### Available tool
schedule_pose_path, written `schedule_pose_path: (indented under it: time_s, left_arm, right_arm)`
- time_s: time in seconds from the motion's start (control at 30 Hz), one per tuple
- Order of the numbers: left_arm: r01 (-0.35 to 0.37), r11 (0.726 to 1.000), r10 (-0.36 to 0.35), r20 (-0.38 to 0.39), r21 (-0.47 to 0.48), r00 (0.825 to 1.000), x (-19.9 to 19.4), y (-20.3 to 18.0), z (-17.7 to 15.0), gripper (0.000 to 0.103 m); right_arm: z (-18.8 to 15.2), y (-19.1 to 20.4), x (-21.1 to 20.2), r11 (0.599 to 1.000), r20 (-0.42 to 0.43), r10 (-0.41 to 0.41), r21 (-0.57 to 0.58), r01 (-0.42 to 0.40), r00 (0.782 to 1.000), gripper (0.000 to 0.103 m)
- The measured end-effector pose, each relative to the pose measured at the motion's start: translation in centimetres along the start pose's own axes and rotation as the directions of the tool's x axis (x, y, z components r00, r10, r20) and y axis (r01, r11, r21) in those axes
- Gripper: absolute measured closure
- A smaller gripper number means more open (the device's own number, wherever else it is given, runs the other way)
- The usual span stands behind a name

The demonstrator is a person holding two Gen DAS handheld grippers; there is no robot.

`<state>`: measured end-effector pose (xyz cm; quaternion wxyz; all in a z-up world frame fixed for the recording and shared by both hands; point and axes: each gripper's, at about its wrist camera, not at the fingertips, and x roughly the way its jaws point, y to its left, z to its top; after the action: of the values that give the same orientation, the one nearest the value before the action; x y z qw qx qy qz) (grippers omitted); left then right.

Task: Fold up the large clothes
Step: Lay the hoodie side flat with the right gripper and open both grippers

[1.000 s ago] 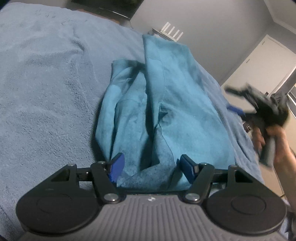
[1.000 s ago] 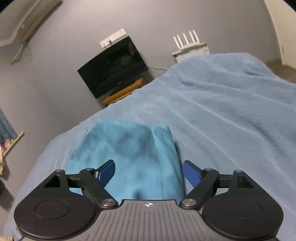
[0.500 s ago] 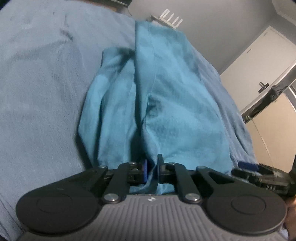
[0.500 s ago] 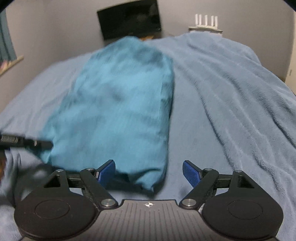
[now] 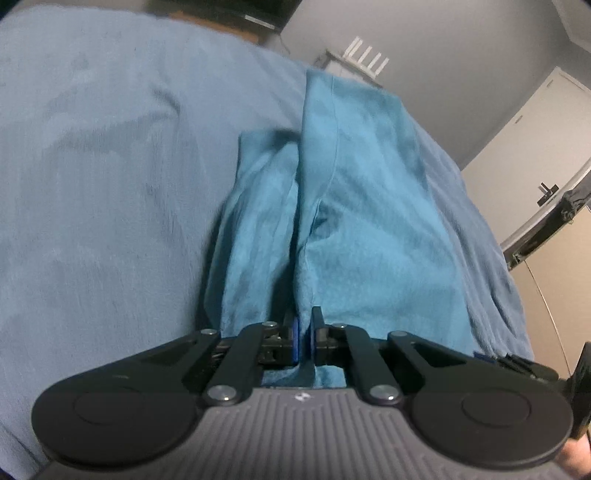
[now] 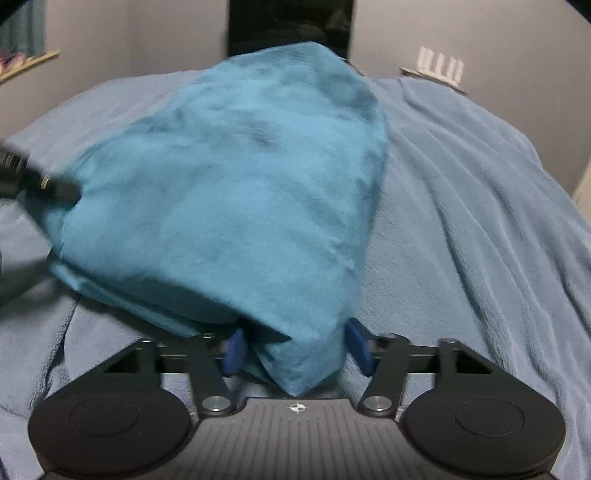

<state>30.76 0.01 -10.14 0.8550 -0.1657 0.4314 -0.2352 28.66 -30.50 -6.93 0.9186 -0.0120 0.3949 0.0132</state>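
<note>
A teal garment (image 5: 354,206) lies partly folded lengthwise on a blue bed blanket (image 5: 103,177). My left gripper (image 5: 303,338) is shut on the garment's near edge, with a pinch of cloth between its blue pads. In the right wrist view the same garment (image 6: 236,177) fills the middle. My right gripper (image 6: 293,349) is open, its blue pads either side of the garment's near right corner, which lies between the jaws. The left gripper's tip (image 6: 55,188) shows at the left edge of that view.
The blanket (image 6: 480,221) covers the whole bed, with wrinkles on the right. A dark TV (image 6: 290,22) and a white router (image 6: 439,66) stand beyond the far end. A door (image 5: 535,155) is at the right of the left wrist view.
My left gripper closed on the garment's near edge and stays shut. My right gripper dropped toward the bed and moved in, so the near right corner now lies between its open jaws.
</note>
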Motion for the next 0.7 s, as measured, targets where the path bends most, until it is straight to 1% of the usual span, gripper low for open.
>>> schedule_pose_path:
  time_s: [0.03, 0.07, 0.13, 0.2, 0.23, 0.27, 0.3, 0.33, 0.37, 0.43, 0.5, 0.57, 0.63, 0.67, 0.7]
  left_arm:
    - [0.004, 1.0, -0.004, -0.006, -0.013, 1.0, 0.3, 0.1, -0.3, 0.102]
    - [0.0, 1.0, 0.0, -0.009, -0.014, 1.0, 0.6, 0.0, -0.6, 0.102]
    - [-0.01, 1.0, 0.01, -0.01, -0.003, 1.0, 1.2, -0.4, -0.8, 0.102]
    - [-0.02, 1.0, 0.02, -0.003, 0.012, 1.0, 1.4, -0.7, -0.9, 0.102]
    - [-0.016, 1.0, 0.016, -0.003, 0.01, 1.0, 1.4, -0.6, -0.8, 0.102]
    - [-0.011, 1.0, 0.011, -0.002, 0.007, 1.0, 1.4, -0.5, -0.8, 0.102]
    - [-0.008, 1.0, 0.008, -0.001, 0.008, 1.0, 1.0, -0.2, -1.1, 0.102]
    - [-0.006, 1.0, 0.006, 0.0, 0.01, 1.0, 0.9, -0.1, -1.1, 0.102]
    - [-0.004, 1.0, 0.004, 0.001, 0.013, 1.0, 0.9, -0.1, -1.2, 0.102]
    - [-0.005, 1.0, 0.005, 0.002, 0.016, 1.0, 0.9, 0.0, -1.2, 0.102]
    - [-0.004, 1.0, 0.004, 0.003, 0.017, 1.0, 1.0, 0.1, -1.1, 0.102]
    - [-0.003, 1.0, 0.003, 0.002, 0.022, 1.0, 0.9, 0.2, -1.1, 0.102]
    - [-0.004, 0.999, 0.004, 0.002, 0.032, 1.0, 0.9, 0.1, -1.1, 0.102]
    - [-0.005, 0.999, 0.005, 0.002, 0.036, 1.0, 0.9, 0.1, -1.1, 0.102]
    - [-0.01, 0.999, 0.01, 0.001, 0.04, 1.0, 1.0, 0.1, -1.1, 0.102]
  right_arm:
    - [0.3, -0.6, 0.1, 1.0, -0.013, -0.003, 0.028, 0.004, 1.0, 0.052]
    - [0.2, -1.3, 0.2, 0.998, -0.04, -0.009, 0.06, 0.011, 0.999, 0.053]
    - [0.0, -2.6, 0.2, 0.993, -0.087, 0.0, 0.117, 0.01, 0.996, 0.051]
    - [0.1, -3.5, -0.2, 0.986, -0.102, 0.024, 0.167, -0.007, 0.994, 0.048]
    - [0.1, -3.8, -1.2, 0.981, -0.082, 0.065, 0.188, -0.049, 0.994, 0.047]
    - [0.2, -4.2, -2.0, 0.971, -0.038, 0.129, 0.206, -0.118, 0.991, 0.043]
    - [0.2, -4.5, -3.0, 0.957, 0.014, 0.199, 0.214, -0.197, 0.98, 0.041]
    - [0.2, -4.7, -4.1, 0.944, 0.077, 0.246, 0.206, -0.257, 0.966, 0.038]
    - [0.3, -4.6, -4.9, 0.943, 0.132, 0.254, 0.187, -0.276, 0.958, 0.038]
    - [0.8, -4.0, -5.7, 0.957, 0.224, 0.217, 0.141, -0.252, 0.95, 0.039]
    - [1.4, -2.9, -5.1, 0.972, 0.281, 0.178, 0.099, -0.213, 0.943, 0.044]
    - [2.2, -1.7, -4.0, 0.983, 0.314, 0.155, 0.045, -0.178, 0.937, 0.045]
    - [2.4, -0.5, -3.1, 0.987, 0.341, 0.152, -0.009, -0.158, 0.928, 0.048]
    - [2.5, 0.1, -2.6, 0.989, 0.342, 0.145, -0.031, -0.143, 0.928, 0.05]
    - [2.6, 0.5, -1.6, 0.992, 0.321, 0.129, -0.051, -0.118, 0.938, 0.051]
